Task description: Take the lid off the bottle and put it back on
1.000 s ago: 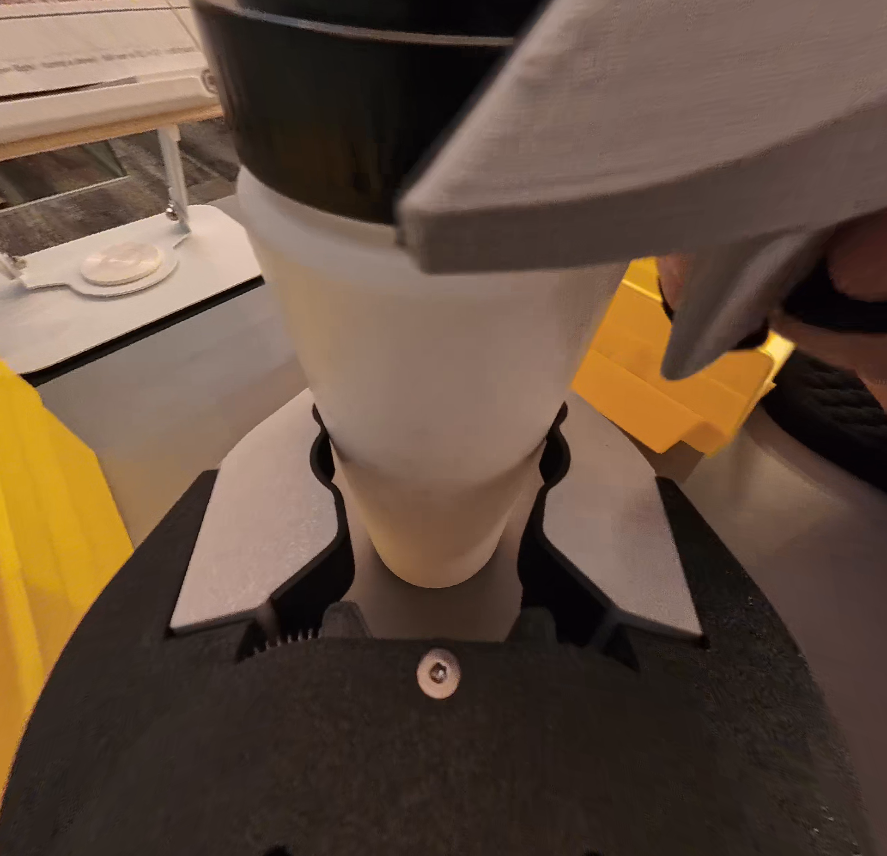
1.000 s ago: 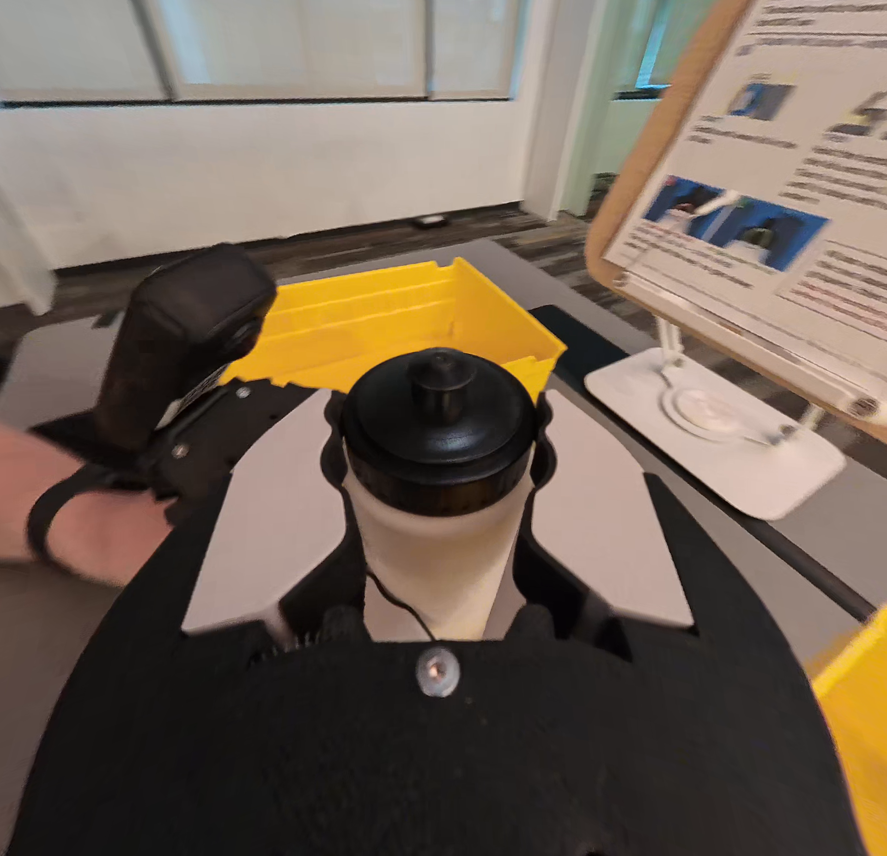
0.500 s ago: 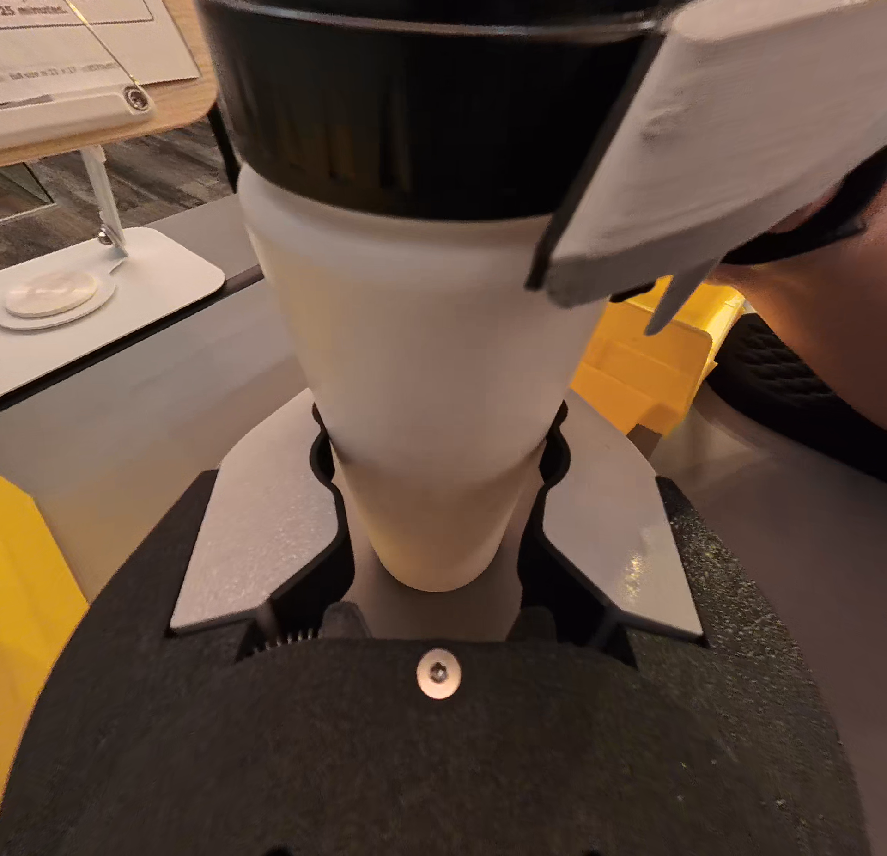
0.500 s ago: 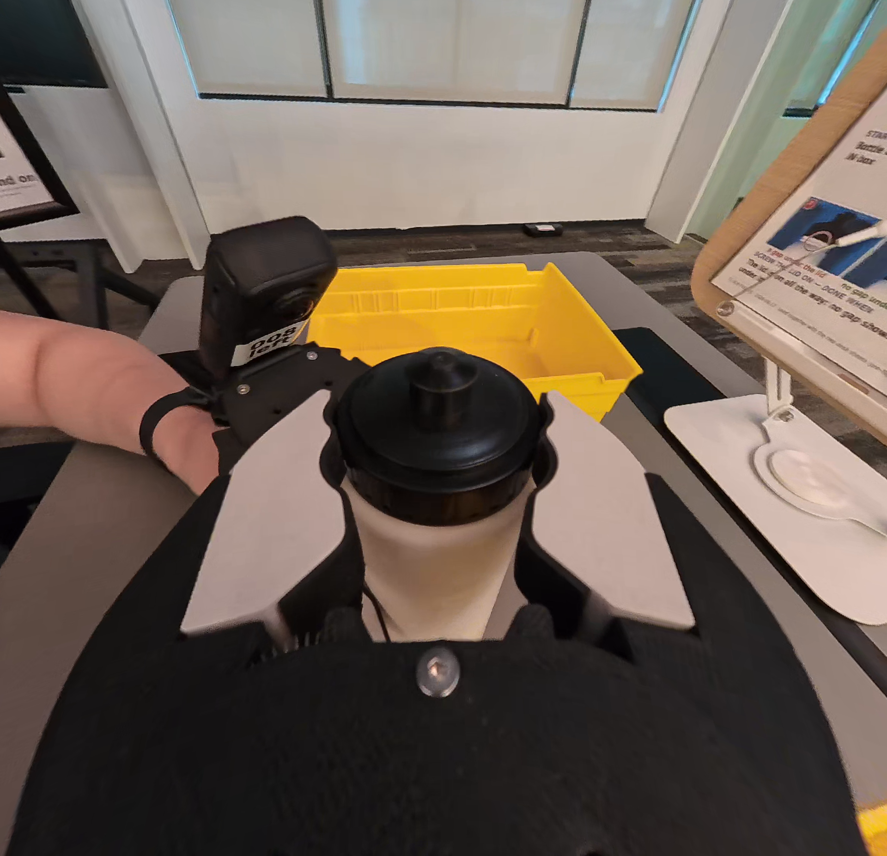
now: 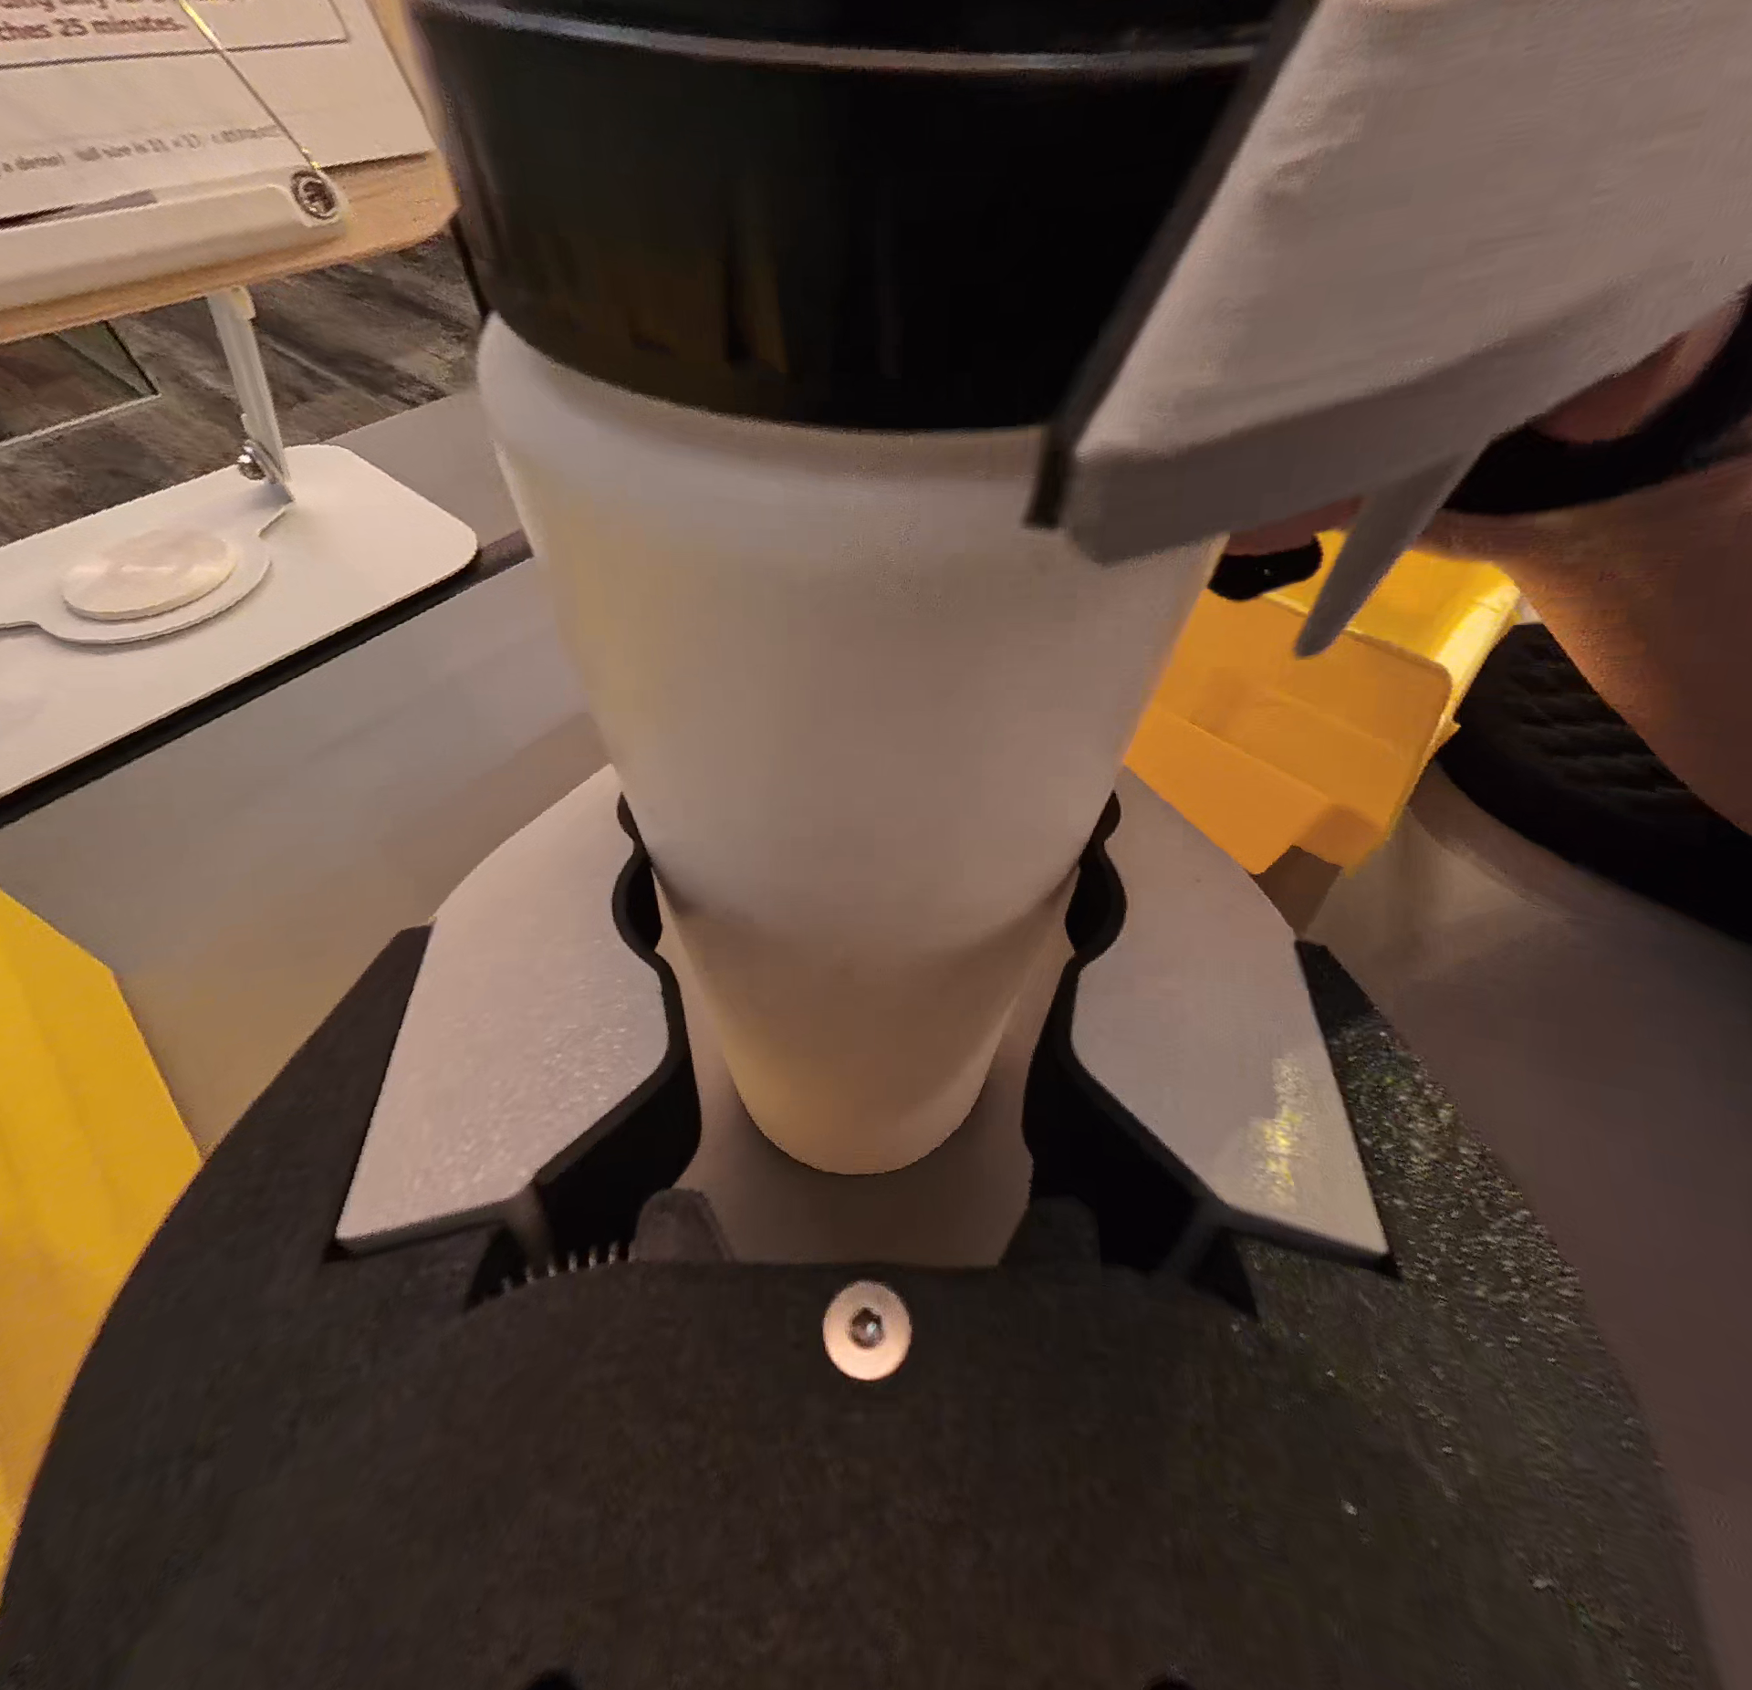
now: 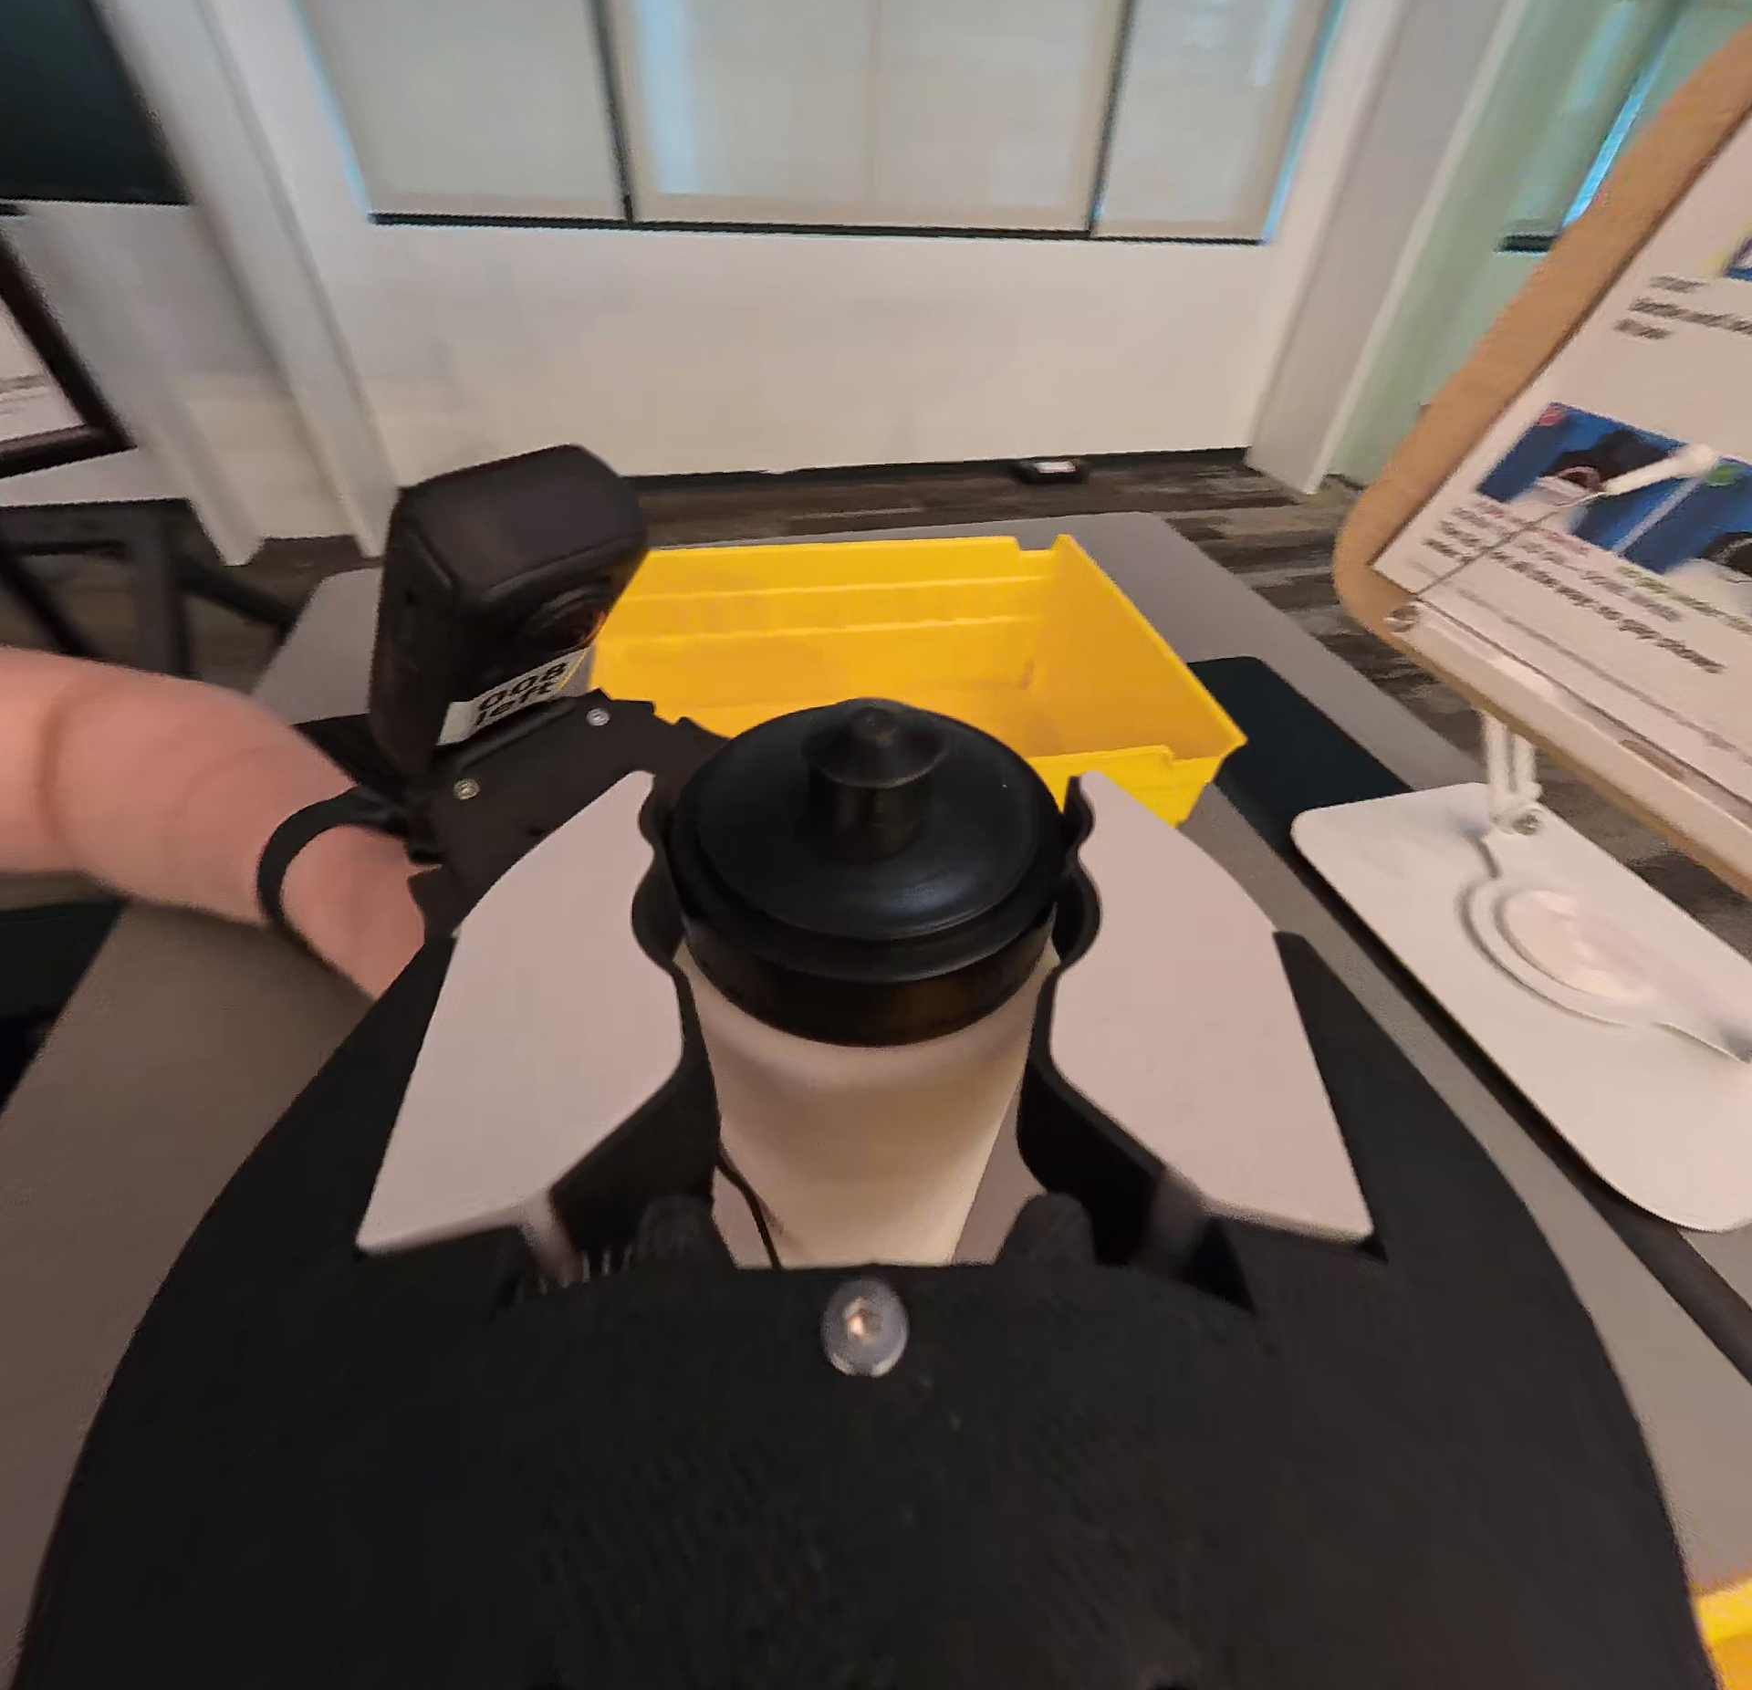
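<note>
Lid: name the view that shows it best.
Right wrist view: the black lid, spout included, sits whole between the right gripper fingers. The left wrist view shows only its ribbed side, cropped at the top, above the bottle.

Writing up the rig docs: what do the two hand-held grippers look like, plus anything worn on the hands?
Both match: the left hand-held gripper and right hand-held gripper have a textured black body, a silver hex screw at centre, and flat grey fingers with scalloped black inner pads. A black camera with a white sticker is mounted on the left one. A black strap circles one finger.
</note>
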The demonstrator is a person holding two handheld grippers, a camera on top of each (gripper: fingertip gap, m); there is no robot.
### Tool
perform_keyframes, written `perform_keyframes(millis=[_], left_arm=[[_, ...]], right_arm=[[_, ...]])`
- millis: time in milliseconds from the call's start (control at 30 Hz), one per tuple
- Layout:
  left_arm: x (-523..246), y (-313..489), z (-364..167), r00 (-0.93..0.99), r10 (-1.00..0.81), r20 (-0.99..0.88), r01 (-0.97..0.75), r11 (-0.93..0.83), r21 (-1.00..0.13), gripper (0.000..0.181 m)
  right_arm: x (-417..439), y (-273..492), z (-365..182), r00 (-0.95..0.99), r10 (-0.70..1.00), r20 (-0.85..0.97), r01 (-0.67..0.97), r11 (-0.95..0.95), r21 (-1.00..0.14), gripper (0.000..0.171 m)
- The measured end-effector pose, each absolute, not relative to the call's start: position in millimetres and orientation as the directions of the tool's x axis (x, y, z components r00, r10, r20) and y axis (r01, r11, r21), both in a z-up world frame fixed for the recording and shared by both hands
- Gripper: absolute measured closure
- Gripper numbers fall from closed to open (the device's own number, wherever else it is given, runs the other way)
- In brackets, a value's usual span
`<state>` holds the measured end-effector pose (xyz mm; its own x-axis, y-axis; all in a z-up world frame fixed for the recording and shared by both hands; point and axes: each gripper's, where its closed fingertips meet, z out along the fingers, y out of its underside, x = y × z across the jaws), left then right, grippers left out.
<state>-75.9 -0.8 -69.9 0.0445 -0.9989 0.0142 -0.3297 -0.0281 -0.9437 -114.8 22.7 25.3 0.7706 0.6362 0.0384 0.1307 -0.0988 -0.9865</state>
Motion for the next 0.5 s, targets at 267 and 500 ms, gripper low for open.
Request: perform_keyframes(millis=[267, 500], left_arm=[[-75, 9, -70, 0.129, -0.991, 0.02, -0.336, -0.063, -0.94, 0.096], [-75, 9, -70, 0.11, -0.993, 0.031, -0.327, -0.065, -0.943, 0.096]], right_arm=[[-109, 34, 25, 0.9, 0.436, 0.022, 0.083, -0.12, -0.989, 0.093], [-111, 33, 25, 0.869, 0.492, 0.056, 0.122, -0.102, -0.987, 0.093]])
